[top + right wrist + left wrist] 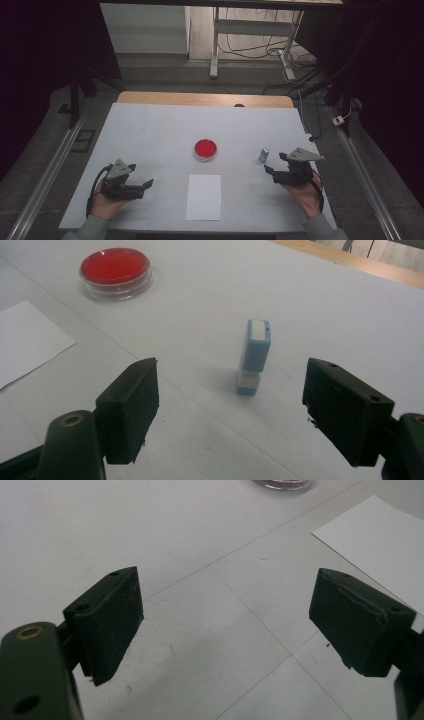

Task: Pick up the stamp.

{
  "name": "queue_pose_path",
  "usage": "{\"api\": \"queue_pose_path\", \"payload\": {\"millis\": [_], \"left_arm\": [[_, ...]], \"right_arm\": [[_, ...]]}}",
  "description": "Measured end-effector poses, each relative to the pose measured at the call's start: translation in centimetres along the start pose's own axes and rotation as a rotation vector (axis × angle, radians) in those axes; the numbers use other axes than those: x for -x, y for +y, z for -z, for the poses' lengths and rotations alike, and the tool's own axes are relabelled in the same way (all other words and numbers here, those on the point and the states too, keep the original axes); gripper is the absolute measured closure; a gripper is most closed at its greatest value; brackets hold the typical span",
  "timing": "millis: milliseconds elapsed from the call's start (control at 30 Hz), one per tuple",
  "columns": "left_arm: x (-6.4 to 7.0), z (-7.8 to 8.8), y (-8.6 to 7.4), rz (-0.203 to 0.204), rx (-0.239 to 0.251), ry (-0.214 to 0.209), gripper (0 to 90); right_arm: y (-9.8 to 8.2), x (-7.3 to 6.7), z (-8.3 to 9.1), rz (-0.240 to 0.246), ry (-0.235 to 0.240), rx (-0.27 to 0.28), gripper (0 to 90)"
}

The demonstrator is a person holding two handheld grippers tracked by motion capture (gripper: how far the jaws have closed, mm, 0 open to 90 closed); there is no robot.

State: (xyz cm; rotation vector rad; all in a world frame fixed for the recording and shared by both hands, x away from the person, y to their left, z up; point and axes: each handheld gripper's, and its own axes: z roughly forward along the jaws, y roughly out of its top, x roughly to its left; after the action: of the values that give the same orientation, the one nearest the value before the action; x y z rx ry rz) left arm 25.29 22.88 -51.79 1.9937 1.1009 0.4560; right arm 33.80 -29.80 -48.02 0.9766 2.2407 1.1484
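Note:
A round clear dish with a red inside (205, 149) sits mid-table; it also appears at the upper left of the right gripper view (115, 270). A small light-blue and white stamp (263, 154) stands upright right of the dish, just ahead of my right gripper's jaws (252, 357). A white paper sheet (204, 196) lies near the front edge. My left gripper (140, 183) rests at the front left, open and empty, with the sheet (380, 540) off to its right. My right gripper (274, 164) stands open and empty, a short way from the stamp.
The table is covered in white (150, 130), with a wooden edge (205, 98) at the far side. Beyond stand a white desk frame (250, 30) and loose cables on the floor. Metal rails (45, 175) run along both sides.

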Motion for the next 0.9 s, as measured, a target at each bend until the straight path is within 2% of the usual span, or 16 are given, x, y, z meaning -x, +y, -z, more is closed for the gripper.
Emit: {"api": "queue_pose_path", "payload": {"millis": [367, 567, 900], "left_arm": [[-0.1, -0.1, 0.0, -0.001, -0.007, 0.003, 14.4], [-0.1, -0.1, 0.0, -0.001, -0.006, 0.001, 14.7], [-0.2, -0.1, 0.0, -0.003, -0.005, 0.004, 15.2]], "right_arm": [[1.0, 0.7, -1.9, -0.022, -0.034, -0.043, 26.8], [1.4, 1.0, -3.4, -0.044, -0.033, -0.057, 32.5], [2.1, 1.1, -4.9, -0.031, -0.038, -0.071, 43.1]]}}
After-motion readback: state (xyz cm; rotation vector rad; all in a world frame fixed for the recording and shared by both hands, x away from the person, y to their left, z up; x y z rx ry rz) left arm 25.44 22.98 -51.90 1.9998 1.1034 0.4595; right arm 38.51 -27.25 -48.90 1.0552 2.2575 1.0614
